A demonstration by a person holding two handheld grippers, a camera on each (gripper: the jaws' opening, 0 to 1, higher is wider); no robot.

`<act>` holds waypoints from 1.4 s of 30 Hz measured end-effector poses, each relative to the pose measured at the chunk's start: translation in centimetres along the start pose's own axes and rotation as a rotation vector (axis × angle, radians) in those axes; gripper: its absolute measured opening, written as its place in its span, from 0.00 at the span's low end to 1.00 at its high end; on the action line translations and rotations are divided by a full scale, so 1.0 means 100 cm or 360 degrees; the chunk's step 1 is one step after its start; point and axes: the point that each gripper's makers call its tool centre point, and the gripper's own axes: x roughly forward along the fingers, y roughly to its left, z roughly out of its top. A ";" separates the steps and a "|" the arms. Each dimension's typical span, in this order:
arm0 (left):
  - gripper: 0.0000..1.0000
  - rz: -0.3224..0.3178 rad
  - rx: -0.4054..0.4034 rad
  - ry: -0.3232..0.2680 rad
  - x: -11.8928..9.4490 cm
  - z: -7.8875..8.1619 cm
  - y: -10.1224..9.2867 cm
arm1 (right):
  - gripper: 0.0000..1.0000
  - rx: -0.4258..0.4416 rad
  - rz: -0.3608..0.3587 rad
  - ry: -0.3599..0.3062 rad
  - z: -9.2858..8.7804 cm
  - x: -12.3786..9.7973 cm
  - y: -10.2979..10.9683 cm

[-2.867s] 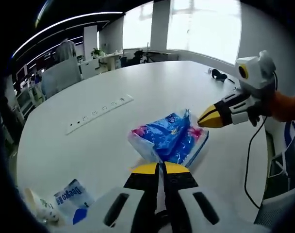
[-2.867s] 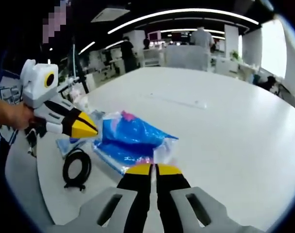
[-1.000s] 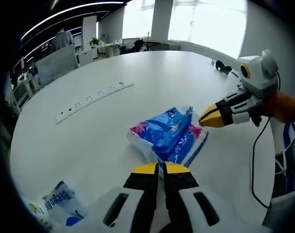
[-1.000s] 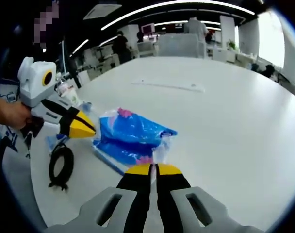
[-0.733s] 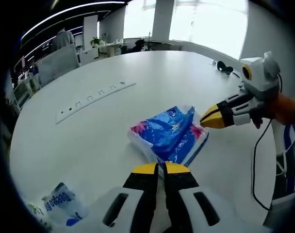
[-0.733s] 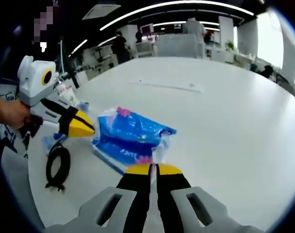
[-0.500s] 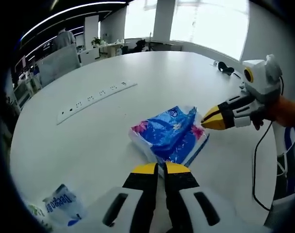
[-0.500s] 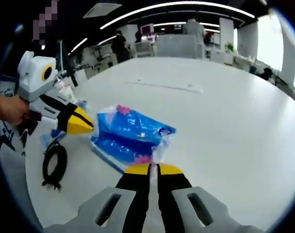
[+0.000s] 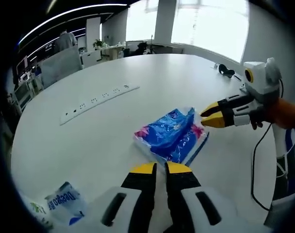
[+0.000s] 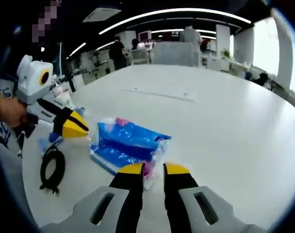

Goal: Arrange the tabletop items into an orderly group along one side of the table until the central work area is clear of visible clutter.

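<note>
While the blue tissue pack (image 9: 172, 135) lies flat on the white surface (image 9: 138, 73), near its rounded edge and just ahead of both tools, the left gripper (image 9: 158, 169) hovers at the pack's near end with its fingers slightly apart and nothing between them; in the right gripper view the right gripper (image 10: 153, 170) sits at the pack's clear plastic flap, fingers parted by a narrow gap, the flap lying at or just between the tips, though contact cannot be told. Item: a black coiled cable (image 10: 52, 167), on the surface just beside the pack toward the edge. Item: a small printed packet (image 9: 66, 208), well apart from the pack at the surface's near rim. Item: a long white power strip (image 9: 100, 102), set into or lying on the surface further in. Item: a black object (image 9: 227, 72) near the far edge, too small to name. Step in hand, by judgement: the pack sits set down near the edge, both tools loosened around it, so one item appears placed or about to be nudged into line. Next move, by judgement: draw clear of the flap without dragging it, then go for a loose item such as the packet and bring it beside the pack and cable so that the group forms along this one side
</note>
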 end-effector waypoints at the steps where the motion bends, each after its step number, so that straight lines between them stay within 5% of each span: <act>1: 0.07 0.0001 0.0000 -0.0004 -0.002 0.001 0.000 | 0.20 -0.0002 -0.0005 -0.0014 0.002 -0.001 0.000; 15: 0.11 0.0024 0.0016 -0.0053 -0.022 0.009 0.004 | 0.27 -0.0005 -0.0018 -0.0079 0.013 -0.014 0.005; 32: 0.57 -0.0002 -0.0034 -0.0048 -0.040 0.012 -0.003 | 0.53 -0.0011 0.0038 -0.0199 0.042 -0.029 0.019; 40: 0.80 0.0066 -0.0042 -0.0097 -0.053 0.021 0.001 | 0.65 -0.0163 0.0009 -0.0247 0.060 -0.041 0.019; 42: 0.79 0.0055 -0.0049 -0.0100 -0.058 0.022 0.000 | 0.65 -0.0178 0.0011 -0.0249 0.064 -0.044 0.020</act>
